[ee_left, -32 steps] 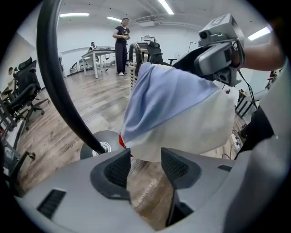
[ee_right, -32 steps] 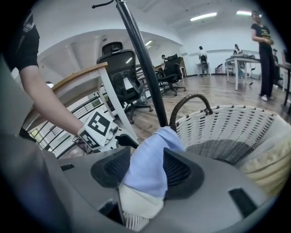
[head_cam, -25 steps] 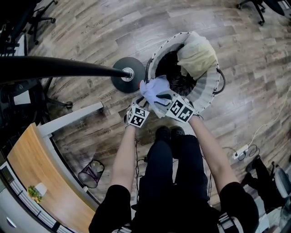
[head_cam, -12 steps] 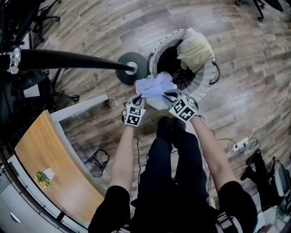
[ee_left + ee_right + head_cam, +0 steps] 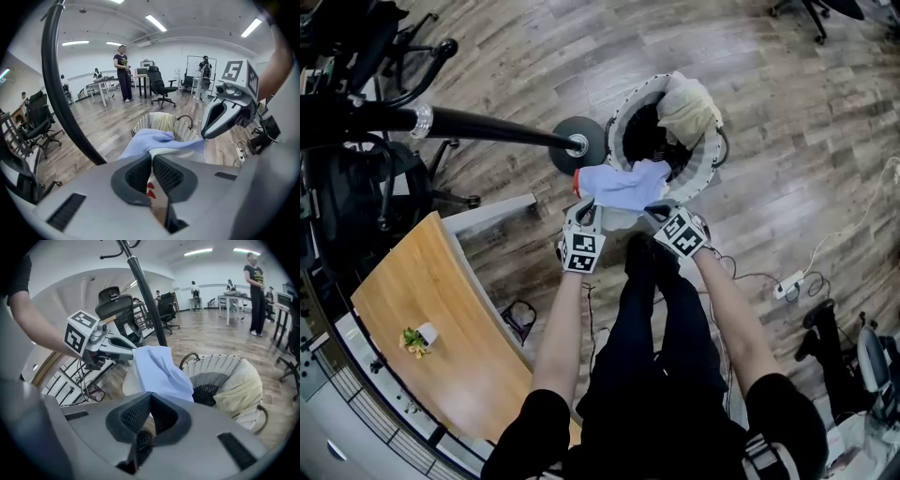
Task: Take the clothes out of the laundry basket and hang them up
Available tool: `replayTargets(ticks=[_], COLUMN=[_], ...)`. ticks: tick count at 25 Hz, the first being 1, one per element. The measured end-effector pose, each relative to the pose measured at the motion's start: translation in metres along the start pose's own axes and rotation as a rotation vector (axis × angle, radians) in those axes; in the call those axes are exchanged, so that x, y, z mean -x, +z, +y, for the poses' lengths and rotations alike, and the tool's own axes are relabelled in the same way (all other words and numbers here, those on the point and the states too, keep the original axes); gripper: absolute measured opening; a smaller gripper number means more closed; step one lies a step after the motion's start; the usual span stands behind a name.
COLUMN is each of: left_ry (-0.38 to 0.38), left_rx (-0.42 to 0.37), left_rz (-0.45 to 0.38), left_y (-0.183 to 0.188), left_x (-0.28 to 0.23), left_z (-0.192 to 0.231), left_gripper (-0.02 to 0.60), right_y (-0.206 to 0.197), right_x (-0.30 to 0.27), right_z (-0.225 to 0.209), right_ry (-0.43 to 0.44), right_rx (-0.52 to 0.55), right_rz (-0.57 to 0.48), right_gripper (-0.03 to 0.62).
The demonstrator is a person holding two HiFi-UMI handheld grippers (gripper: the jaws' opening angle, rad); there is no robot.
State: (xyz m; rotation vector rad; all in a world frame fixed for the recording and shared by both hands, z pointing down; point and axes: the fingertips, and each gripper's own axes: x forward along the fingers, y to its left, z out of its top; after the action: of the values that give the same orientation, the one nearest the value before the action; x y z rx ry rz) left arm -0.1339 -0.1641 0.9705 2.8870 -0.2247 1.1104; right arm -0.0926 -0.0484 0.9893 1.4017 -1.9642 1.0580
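A light blue garment (image 5: 623, 185) hangs stretched between my two grippers, above the near rim of the white woven laundry basket (image 5: 710, 161). My left gripper (image 5: 584, 212) is shut on the garment's left edge; in the left gripper view the cloth (image 5: 151, 141) is pinched between the pads. My right gripper (image 5: 660, 214) has just been closing and is shut on the right edge, where the fabric (image 5: 159, 369) runs into the jaws. A cream garment (image 5: 685, 105) lies over the basket's far rim. The black coat stand pole (image 5: 487, 127) rises from its round base (image 5: 578, 145) left of the basket.
A wooden desk (image 5: 422, 309) stands at the left with a small wire bin (image 5: 519, 319) beside it. Office chairs (image 5: 403, 56) are at the upper left. A power strip and cable (image 5: 788, 284) lie on the floor at the right. A person (image 5: 123, 70) stands far across the room.
Both grippers have risen with the blue garment, lifting it out of the basket and spreading it between them. The view has shifted so the basket sits farther away.
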Motion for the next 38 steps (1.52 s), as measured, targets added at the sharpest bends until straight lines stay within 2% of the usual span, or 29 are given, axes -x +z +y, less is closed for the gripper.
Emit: replayTargets(ticks=[3, 10, 13, 15, 17, 21, 27, 30, 32, 33, 34, 35, 38], left_ry=[-0.005, 0.003, -0.014, -0.017, -0.008, 0.0, 0.019, 0.001, -0.01, -0.014, -0.016, -0.014, 0.009], left_rx=[-0.022, -0.095, -0.094, -0.085, -0.066, -0.043, -0.083, -0.112, -0.126, -0.129, -0.132, -0.134, -0.113], left_rz=[-0.011, -0.146, -0.174, -0.199, -0.222, -0.255, -0.307, -0.323, -0.338, -0.34, -0.341, -0.341, -0.337], left_y=[0.03, 0.127, 0.158, 0.181, 0.2, 0.229, 0.258, 0.266, 0.273, 0.276, 0.277, 0.279, 0.273], left_x=[0.029, 0.106, 0.135, 0.144, 0.155, 0.189, 0.223, 0.236, 0.244, 0.246, 0.248, 0.25, 0.256], left_z=[-0.008, -0.034, -0.046, -0.05, -0.053, -0.063, -0.066, -0.074, -0.081, -0.084, -0.088, -0.09, -0.089], left_gripper=[0.031, 0.031, 0.031, 0.031, 0.031, 0.031, 0.031, 0.031, 0.031, 0.031, 0.031, 0.031, 0.031], right_y=[0.017, 0.051, 0.061, 0.07, 0.075, 0.079, 0.146, 0.177, 0.191, 0.196, 0.2, 0.204, 0.213], right_x=[0.033, 0.106, 0.131, 0.145, 0.157, 0.186, 0.241, 0.244, 0.238, 0.236, 0.236, 0.239, 0.256], right_z=[0.009, 0.052, 0.07, 0.071, 0.075, 0.088, 0.054, 0.053, 0.062, 0.068, 0.074, 0.078, 0.082], right_ry=[-0.01, 0.03, 0.035, 0.019, 0.008, -0.02, -0.063, -0.067, -0.035, -0.013, 0.005, 0.011, -0.03], right_rx=[-0.028, 0.006, 0.01, 0.012, 0.014, 0.0, -0.035, 0.056, 0.123, 0.15, 0.171, 0.185, 0.22], right_rz=[-0.024, -0.06, -0.07, -0.086, -0.093, -0.119, -0.344, -0.341, -0.31, -0.297, -0.289, -0.288, -0.309], right_gripper=[0.009, 0.01, 0.012, 0.024, 0.076, 0.15, 0.209, 0.209, 0.213, 0.203, 0.129, 0.024, 0.018])
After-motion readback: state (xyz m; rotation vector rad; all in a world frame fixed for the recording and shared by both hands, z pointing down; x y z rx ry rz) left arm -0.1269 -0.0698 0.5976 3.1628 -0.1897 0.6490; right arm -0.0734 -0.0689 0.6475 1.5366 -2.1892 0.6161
